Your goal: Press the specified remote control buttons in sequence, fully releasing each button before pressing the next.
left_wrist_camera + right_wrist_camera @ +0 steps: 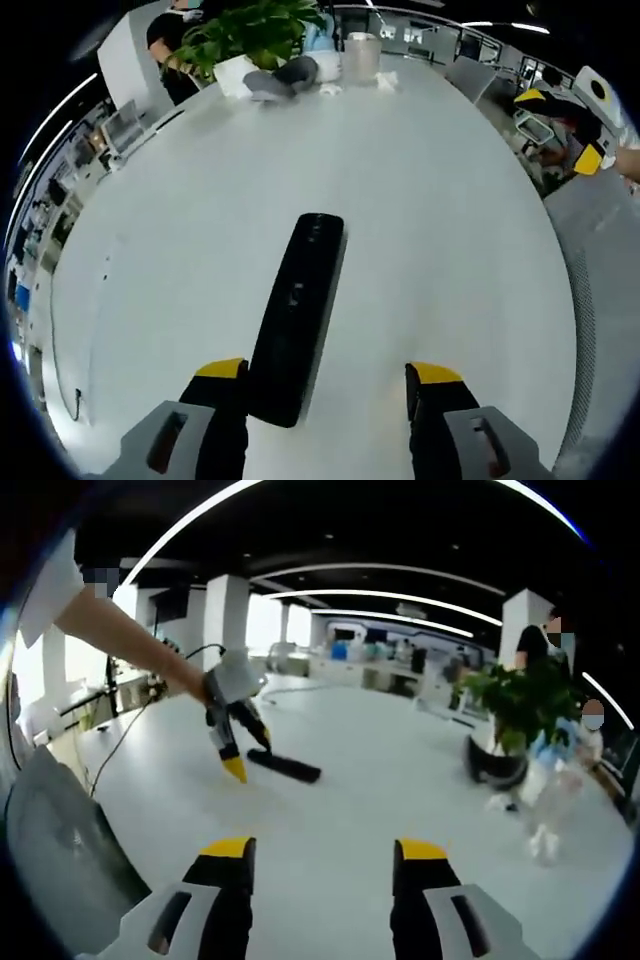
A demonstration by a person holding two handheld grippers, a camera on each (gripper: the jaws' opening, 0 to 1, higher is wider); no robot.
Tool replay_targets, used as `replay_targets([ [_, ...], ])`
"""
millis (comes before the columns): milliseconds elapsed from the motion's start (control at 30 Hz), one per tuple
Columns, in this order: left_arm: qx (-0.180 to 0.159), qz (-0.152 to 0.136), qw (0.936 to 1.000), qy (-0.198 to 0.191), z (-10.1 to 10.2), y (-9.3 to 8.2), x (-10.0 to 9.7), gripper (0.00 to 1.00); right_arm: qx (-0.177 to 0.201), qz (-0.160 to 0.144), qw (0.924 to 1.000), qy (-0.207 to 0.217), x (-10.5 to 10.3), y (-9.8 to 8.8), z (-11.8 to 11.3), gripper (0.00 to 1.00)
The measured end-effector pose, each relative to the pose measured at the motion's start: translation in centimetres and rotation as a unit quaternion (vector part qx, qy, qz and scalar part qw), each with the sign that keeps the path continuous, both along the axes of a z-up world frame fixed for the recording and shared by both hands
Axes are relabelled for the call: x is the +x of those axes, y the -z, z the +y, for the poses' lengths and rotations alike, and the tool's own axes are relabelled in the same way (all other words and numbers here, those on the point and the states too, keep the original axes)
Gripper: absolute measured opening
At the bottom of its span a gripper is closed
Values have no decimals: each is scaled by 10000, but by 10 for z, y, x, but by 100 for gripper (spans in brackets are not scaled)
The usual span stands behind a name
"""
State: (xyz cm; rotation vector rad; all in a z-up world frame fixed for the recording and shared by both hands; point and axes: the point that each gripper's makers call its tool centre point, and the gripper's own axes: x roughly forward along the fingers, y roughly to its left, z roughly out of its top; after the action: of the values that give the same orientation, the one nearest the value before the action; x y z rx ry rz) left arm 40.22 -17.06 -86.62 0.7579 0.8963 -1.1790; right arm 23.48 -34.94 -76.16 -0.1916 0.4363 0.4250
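Remote control (298,315) lies flat on the white tabletop (450,250), lengthwise between the spread fingers of the left gripper (325,395), nearer its left finger; nothing pinched. It is placed, I judge, to bring one fingertip down on a button (buttons too dark to read). Right gripper (322,865) is held well back, fingers spread and empty, probably to keep remote control and left gripper in sight. Potted plant (255,35) stands at the tabletop's far edge.

Bare white table (450,250) surrounds the remote (298,315); a potted plant (250,35) and what may be cups crowd its far edge.
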Motion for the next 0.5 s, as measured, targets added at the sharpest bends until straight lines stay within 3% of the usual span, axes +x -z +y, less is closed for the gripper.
replay_targets([
  [133, 5, 142, 9999, 29, 1, 1, -4, 54, -8, -4, 10000, 29, 1, 0, -1, 53],
  [233, 47, 103, 9997, 200, 4, 0, -9, 31, -14, -22, 10000, 39, 1, -1, -2, 53],
  [267, 22, 223, 9995, 219, 4, 1, -13, 26, -7, -17, 10000, 31, 1, -1, -2, 53],
  [500, 40, 193, 9993, 307, 3, 1, -14, 25, -13, 17, 10000, -34, 3, 0, 0, 52],
])
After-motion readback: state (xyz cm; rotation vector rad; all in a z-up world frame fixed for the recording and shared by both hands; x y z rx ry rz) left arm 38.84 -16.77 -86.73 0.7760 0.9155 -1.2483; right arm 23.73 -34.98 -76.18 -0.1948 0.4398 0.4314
